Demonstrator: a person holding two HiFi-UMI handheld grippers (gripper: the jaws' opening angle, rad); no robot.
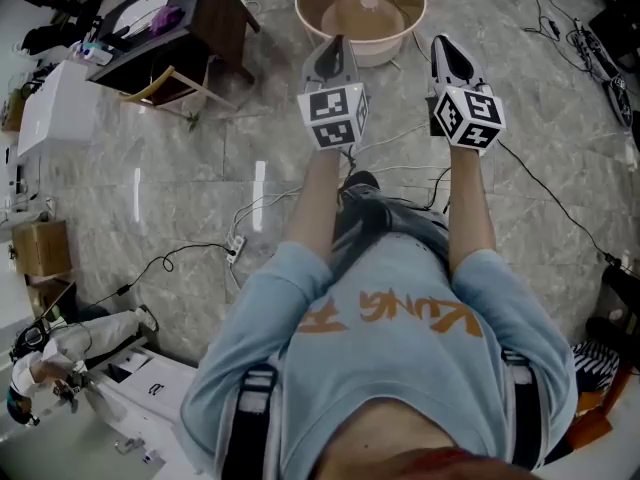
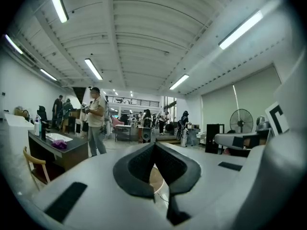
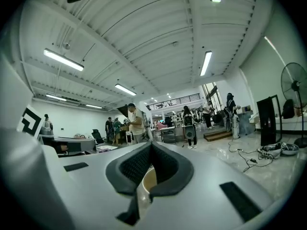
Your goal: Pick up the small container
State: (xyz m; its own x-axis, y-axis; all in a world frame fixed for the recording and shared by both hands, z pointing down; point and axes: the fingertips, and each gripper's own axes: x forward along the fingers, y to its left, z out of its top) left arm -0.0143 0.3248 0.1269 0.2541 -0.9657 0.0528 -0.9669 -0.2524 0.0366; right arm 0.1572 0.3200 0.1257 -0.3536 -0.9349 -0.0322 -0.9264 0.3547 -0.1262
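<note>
Hovering above marble floor point(image 1: 180, 183), left gripper point(image 1: 338, 42) and right gripper point(image 1: 444, 42) closed, empty, round table point(image 1: 396, 20) ahead

Grey veined floor point(image 1: 180, 198); pale-blue shirt point(image 1: 400, 368) with orange lettering; black-and-white square markers on white left gripper point(image 1: 337, 41) and right gripper point(image 1: 442, 41); brown, cream-rimmed round table point(image 1: 335, 16).

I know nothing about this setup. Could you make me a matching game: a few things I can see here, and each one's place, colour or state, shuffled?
Things:
1 round tub
2 purple object
3 standing fan
4 left tongs

Place, colour or state:
A lying on the dark desk
B shut, nothing held
C beige outside, brown inside
D upright, far off at the right of the left gripper view

Pairs: 1-C; 2-A; 3-D; 4-B
</note>
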